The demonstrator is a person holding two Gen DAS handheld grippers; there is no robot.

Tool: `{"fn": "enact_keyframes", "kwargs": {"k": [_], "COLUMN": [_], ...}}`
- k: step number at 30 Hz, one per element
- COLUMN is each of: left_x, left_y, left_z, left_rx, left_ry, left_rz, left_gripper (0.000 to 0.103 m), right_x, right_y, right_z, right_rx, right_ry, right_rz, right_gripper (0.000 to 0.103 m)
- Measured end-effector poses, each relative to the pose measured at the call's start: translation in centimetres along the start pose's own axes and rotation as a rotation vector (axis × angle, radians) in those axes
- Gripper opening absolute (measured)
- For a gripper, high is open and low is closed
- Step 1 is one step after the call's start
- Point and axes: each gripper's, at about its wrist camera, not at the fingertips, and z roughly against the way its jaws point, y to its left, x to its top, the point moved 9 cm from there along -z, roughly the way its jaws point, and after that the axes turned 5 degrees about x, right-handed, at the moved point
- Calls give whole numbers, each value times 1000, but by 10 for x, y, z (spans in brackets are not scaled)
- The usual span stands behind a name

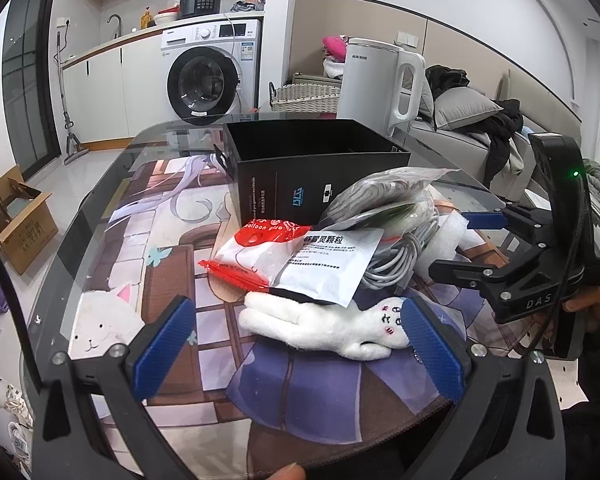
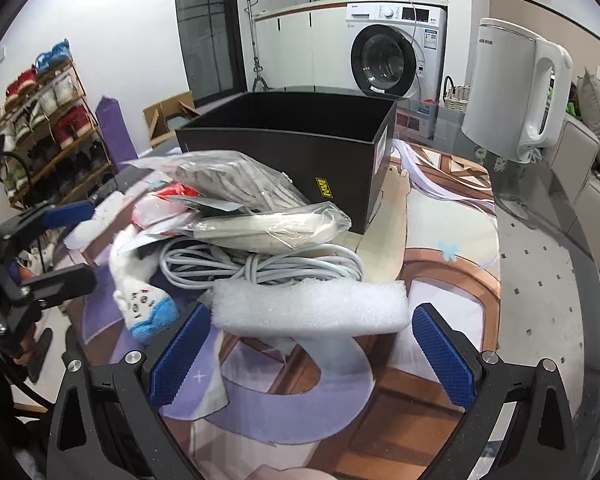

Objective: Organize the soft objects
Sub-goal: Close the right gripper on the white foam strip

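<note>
A white plush rabbit (image 1: 324, 326) lies on the printed mat, between the fingers of my open left gripper (image 1: 300, 352); it also shows in the right wrist view (image 2: 140, 280). A white foam block (image 2: 308, 304) lies just ahead of my open right gripper (image 2: 312, 360). Behind them lies a pile: a red and white packet (image 1: 256, 252), a white sachet (image 1: 328, 268), a coiled grey cable (image 2: 260, 264) and a clear bag (image 2: 260, 208). An open black box (image 2: 300, 144) stands behind the pile. The right gripper also shows in the left wrist view (image 1: 468, 244).
A white kettle (image 2: 512, 88) stands on the glass table (image 2: 548, 240) at the back right. A cardboard box (image 1: 16, 216) sits on the floor to the left. A washing machine (image 1: 208, 72) and a sofa (image 1: 480, 136) are in the background.
</note>
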Motion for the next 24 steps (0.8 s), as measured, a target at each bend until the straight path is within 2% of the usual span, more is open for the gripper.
{"fn": "enact_keyframes", "kwargs": {"k": [10, 11, 13, 24], "left_x": [-2, -3, -4, -8], "left_y": [3, 3, 2, -3], "left_z": [-4, -4, -6, -9], "left_rx": [0, 1, 1, -31], "left_ry": [11, 13, 18, 47], "left_rz": [6, 4, -2, -7], "left_gripper": [103, 103, 103, 103], "right_x": [0, 0, -1, 4], "right_y": [3, 4, 7, 7], "right_z": [1, 3, 5, 32], "right_rx": [8, 13, 18, 48], "right_ry": [-24, -32, -41, -120], "right_rz": [6, 7, 16, -2], "right_gripper": [102, 102, 91, 91]}}
